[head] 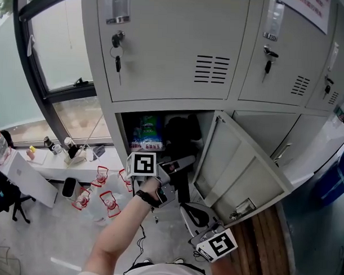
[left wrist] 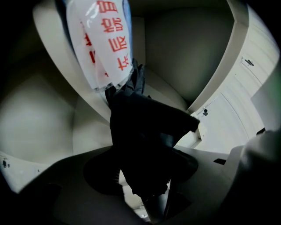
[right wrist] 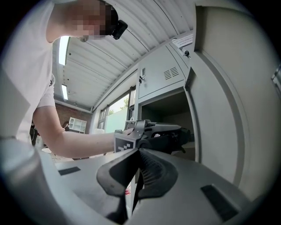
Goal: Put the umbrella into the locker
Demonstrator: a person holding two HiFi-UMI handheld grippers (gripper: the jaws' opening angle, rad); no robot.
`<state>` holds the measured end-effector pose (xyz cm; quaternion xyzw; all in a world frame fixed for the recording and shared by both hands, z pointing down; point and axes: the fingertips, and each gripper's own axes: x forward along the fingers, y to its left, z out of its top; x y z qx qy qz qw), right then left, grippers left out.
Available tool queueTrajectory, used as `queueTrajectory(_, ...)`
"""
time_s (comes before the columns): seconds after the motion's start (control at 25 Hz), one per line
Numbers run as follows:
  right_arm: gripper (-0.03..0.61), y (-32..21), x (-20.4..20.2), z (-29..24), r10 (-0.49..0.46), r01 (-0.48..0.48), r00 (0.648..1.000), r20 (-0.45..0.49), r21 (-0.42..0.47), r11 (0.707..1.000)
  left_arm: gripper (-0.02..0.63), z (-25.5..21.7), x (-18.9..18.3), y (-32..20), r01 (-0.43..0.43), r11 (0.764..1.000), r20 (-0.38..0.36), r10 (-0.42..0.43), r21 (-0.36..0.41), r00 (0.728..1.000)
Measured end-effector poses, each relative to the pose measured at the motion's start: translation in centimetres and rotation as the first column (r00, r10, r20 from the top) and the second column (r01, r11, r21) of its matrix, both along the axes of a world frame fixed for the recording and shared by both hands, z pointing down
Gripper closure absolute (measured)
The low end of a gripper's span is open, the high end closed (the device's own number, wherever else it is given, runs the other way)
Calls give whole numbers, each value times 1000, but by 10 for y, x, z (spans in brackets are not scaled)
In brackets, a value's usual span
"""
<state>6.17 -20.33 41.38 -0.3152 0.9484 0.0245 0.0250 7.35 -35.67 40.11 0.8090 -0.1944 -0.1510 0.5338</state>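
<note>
The black folded umbrella (left wrist: pixel 149 140) lies inside the open lower locker (head: pixel 122 132), between the jaws of my left gripper (left wrist: pixel 145 173). Those jaws stand wide, with a strip of light between the umbrella and the left jaw, so the pads do not press on it. In the head view, my left gripper (head: pixel 184 161) reaches into the locker mouth, and the umbrella (head: pixel 182 133) shows as a dark mass just beyond it. My right gripper (head: pixel 194 215) hangs lower, outside the locker near the door's foot. In the right gripper view, its jaws (right wrist: pixel 136 173) are shut and hold nothing.
The locker door (head: pixel 238 164) stands swung open to the right. A blue-green packet (head: pixel 148 133) sits at the locker's back left, and a white bag with red print (left wrist: pixel 105 44) hangs close to the umbrella. Keys (head: pixel 117 53) dangle from the upper door. Red-and-clear items (head: pixel 102 196) lie on the floor at left.
</note>
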Motion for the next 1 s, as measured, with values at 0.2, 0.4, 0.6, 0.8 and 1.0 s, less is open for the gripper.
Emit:
queueTrajectory(0.2,561,-7,-1,-7,2,-2,1000,18,12,1000,347,0,1,3,-15,1000,6,15,13,1000)
queueTrajectory(0.4,561,-11,-3,-10,10,-10,1000,26,19,1000,327,1,-2,17,-63,998,-3,63,18,998)
queueTrajectory(0.6,561,-20,-4,-11,23,-24,999,30,20,1000,368,-3,1,44,-158,987,-49,158,9,986)
queueTrajectory(0.8,561,-24,0,-11,61,-61,998,23,10,998,408,-6,0,35,-133,991,-71,132,-8,989)
queueTrajectory(1.0,561,-21,15,-4,115,-114,993,15,-21,993,408,-10,2,18,-105,994,-86,103,-20,991)
